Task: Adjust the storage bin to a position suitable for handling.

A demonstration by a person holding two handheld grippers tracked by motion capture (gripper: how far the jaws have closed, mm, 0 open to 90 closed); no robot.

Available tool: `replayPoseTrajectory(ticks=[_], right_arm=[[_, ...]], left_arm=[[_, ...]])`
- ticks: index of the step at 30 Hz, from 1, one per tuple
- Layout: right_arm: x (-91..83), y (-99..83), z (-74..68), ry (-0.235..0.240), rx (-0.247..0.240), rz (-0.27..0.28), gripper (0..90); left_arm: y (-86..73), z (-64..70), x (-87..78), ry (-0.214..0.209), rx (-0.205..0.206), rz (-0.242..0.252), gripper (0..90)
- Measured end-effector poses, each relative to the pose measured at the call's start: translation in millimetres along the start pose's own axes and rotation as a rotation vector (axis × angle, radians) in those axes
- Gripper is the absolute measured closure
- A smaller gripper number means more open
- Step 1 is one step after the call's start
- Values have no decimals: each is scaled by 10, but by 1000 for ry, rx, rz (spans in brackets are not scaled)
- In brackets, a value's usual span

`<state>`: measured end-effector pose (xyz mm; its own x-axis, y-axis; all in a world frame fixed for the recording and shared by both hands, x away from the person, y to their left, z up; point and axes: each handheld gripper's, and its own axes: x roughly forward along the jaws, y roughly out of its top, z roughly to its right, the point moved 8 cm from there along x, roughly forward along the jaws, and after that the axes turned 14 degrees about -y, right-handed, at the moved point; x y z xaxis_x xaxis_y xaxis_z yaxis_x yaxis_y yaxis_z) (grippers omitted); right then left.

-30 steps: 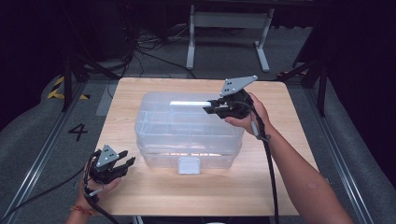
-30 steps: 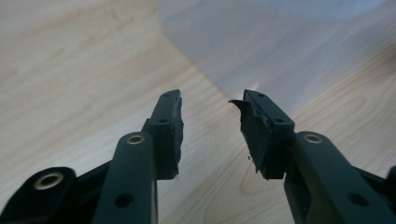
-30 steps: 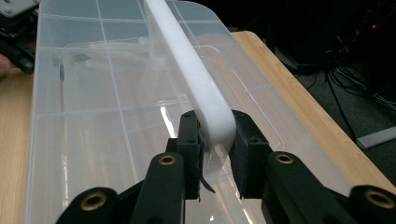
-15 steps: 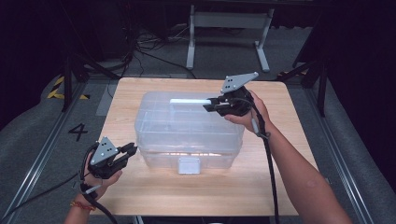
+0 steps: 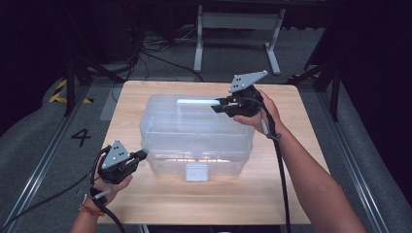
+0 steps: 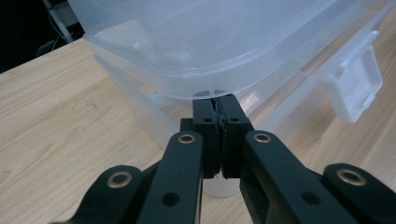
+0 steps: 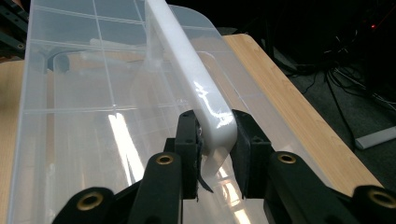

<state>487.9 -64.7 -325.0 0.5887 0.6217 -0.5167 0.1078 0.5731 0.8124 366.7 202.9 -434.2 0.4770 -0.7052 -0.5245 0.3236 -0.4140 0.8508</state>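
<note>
- The left gripper (image 5: 142, 155) has moved in from the table's near left edge since a second ago, and its tips now meet the box (image 5: 194, 133) at the near left corner.
- In the left gripper view the left gripper (image 6: 219, 103) has its jaws pressed together with nothing between them, the tips tucked just under the box's (image 6: 196, 46) lid rim.
- The right gripper (image 5: 217, 106) sits as it did before, at the right end of the handle (image 5: 197, 102) on top of the box.
- In the right gripper view the right gripper (image 7: 215, 133) is closed on the handle's (image 7: 187, 74) rounded end, one jaw on each side of it.
- The box, clear plastic with a latch (image 5: 197, 172) on its near face, stands at the middle of the table (image 5: 291, 194).
- A "4" (image 5: 80, 137) is marked on the floor left of the box.
</note>
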Motion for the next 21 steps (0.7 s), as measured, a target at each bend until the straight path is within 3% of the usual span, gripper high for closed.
replayPoseTrajectory(ticks=[6, 8, 10, 16, 18, 21], right_arm=[[-58, -9, 33, -63, -5, 4, 579], [-126, -35, 60, -104, -15, 10, 557], [-157, -43, 64, -113, -20, 16, 541], [-475, -203, 138, -157, 8, 67, 466], [-571, -270, 179, -191, 11, 86, 459], [-738, -409, 251, -221, 54, 117, 451]], left_arm=[[-6, 5, -4, 1, -5, -9, 883], [2, 0, -6, 3, 3, -10, 883], [4, -1, -8, 6, 5, -14, 884], [62, -14, -31, 11, 16, -10, 884], [73, -15, -34, 10, 15, -5, 884], [77, -17, -40, 9, 16, -13, 885]])
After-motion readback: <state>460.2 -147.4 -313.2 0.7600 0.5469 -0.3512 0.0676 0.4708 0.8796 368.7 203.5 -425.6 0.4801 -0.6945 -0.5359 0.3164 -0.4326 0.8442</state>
